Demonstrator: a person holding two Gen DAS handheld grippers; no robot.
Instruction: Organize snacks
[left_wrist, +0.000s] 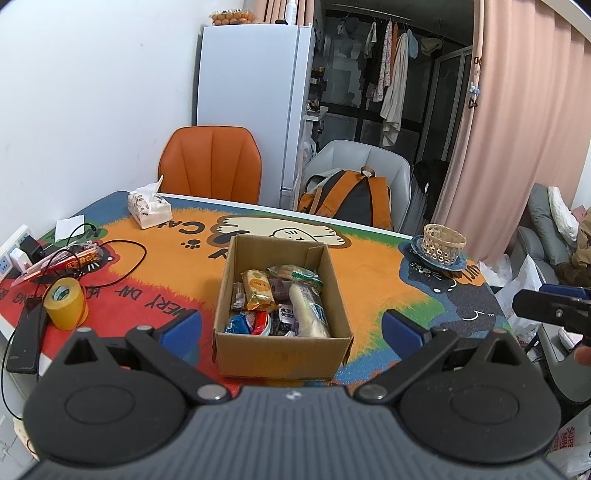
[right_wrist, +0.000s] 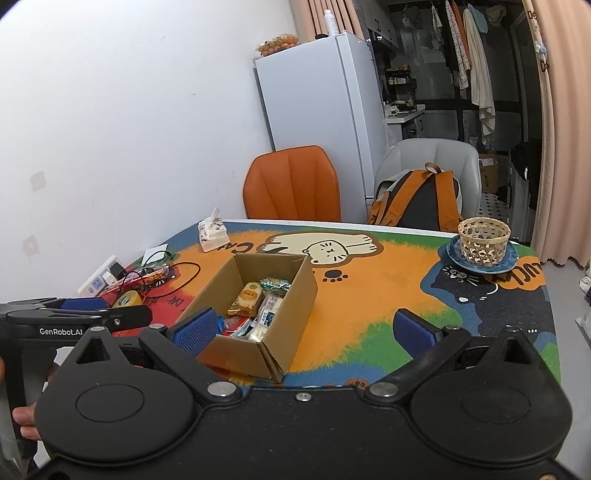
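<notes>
In the left wrist view, the left hand-held gripper (left_wrist: 291, 326) is hovering with its blue pads spread wide and nothing between them, facing the cardboard box (left_wrist: 282, 347) that is sitting near the front edge of the table (left_wrist: 388, 273). The snacks (left_wrist: 279, 301) are lying packed together inside that box, which keeps them in one place; a yellow packet (left_wrist: 259, 290) and a long pale wrapped roll (left_wrist: 308, 312) are resting on top. Whether they are waiting to come out or are lying there after sorting, this scene is not settling. To the left, a tape roll (left_wrist: 66, 302), a black cable (left_wrist: 125, 266) and a red packet (left_wrist: 62, 264) are cluttering the table, and a tissue pack (left_wrist: 149, 208) is sitting further back. A woven basket (left_wrist: 443, 243) is standing empty on a blue plate (left_wrist: 456, 263) at the far right, well apart from the box.

In the right wrist view, the right hand-held gripper (right_wrist: 301, 330) is likewise hanging released, gripping nothing, angled at the box's (right_wrist: 291, 310) near corner. The box wall is standing between its pads and the snacks (right_wrist: 255, 306), so reaching them is likely calling for coming in from above. The left hand-held gripper is showing at the left edge, beside the box. The basket (right_wrist: 484, 242) is sitting with open table around it.
</notes>
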